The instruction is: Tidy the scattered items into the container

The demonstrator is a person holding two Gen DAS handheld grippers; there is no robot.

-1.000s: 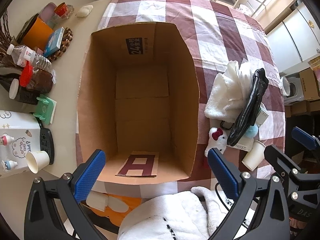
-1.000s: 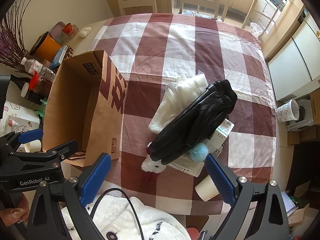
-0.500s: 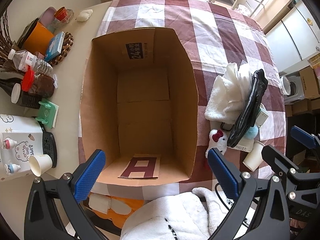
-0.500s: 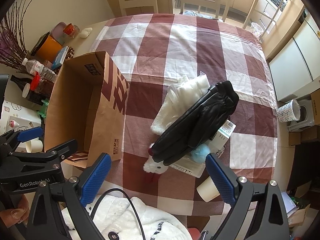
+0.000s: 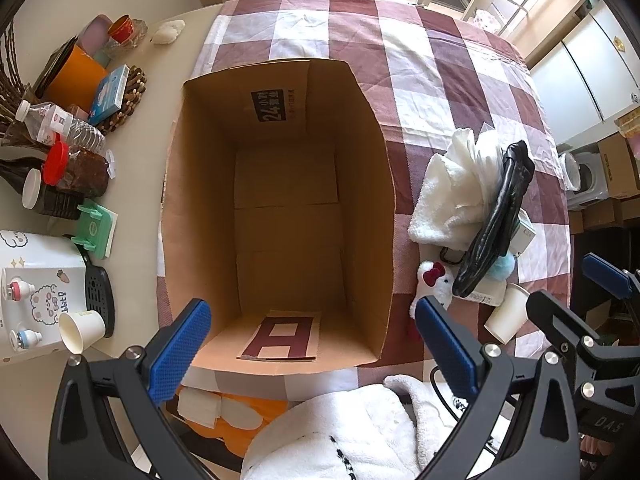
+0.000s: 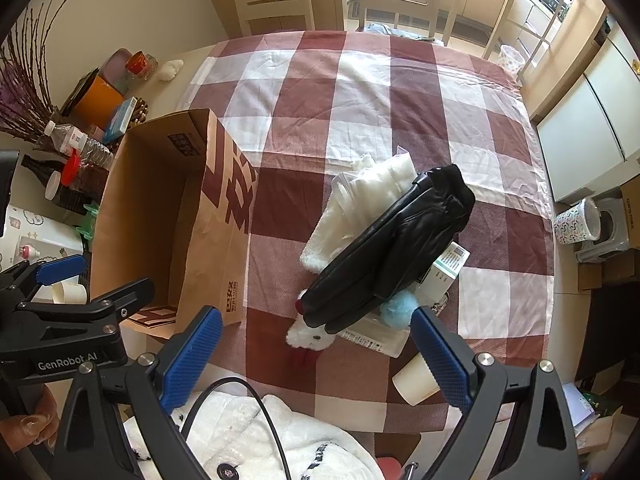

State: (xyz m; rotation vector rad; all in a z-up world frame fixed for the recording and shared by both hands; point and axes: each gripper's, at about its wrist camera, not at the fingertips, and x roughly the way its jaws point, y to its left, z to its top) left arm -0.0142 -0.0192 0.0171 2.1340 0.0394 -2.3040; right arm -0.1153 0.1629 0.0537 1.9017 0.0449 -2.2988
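Note:
An open cardboard box [image 5: 372,184] [image 6: 224,216] stands on the checked tablecloth, holding only a loose printed card [image 5: 280,340]. Right of it lies a pile: black leather gloves [image 6: 396,256] [image 5: 500,216] on a white towel [image 6: 360,196] [image 5: 452,184], a white plush toy [image 6: 308,336] [image 5: 436,284], a blue pompom [image 6: 396,308], a small carton [image 6: 444,272] and a paper cup [image 6: 416,380] [image 5: 506,312]. My left gripper [image 5: 312,348] is open, above the box's near edge. My right gripper [image 6: 316,348] is open, above the pile's near side.
The table's left side holds a water bottle [image 5: 60,124], jars, a green holder [image 5: 96,228], a second paper cup [image 5: 80,328] and an orange container [image 5: 76,76]. Chairs stand beyond the far edge. My white fleece sleeve [image 5: 340,436] is at the near edge.
Both grippers have pulled back and up a little, so the box and pile sit slightly further away. Nothing on the table has moved.

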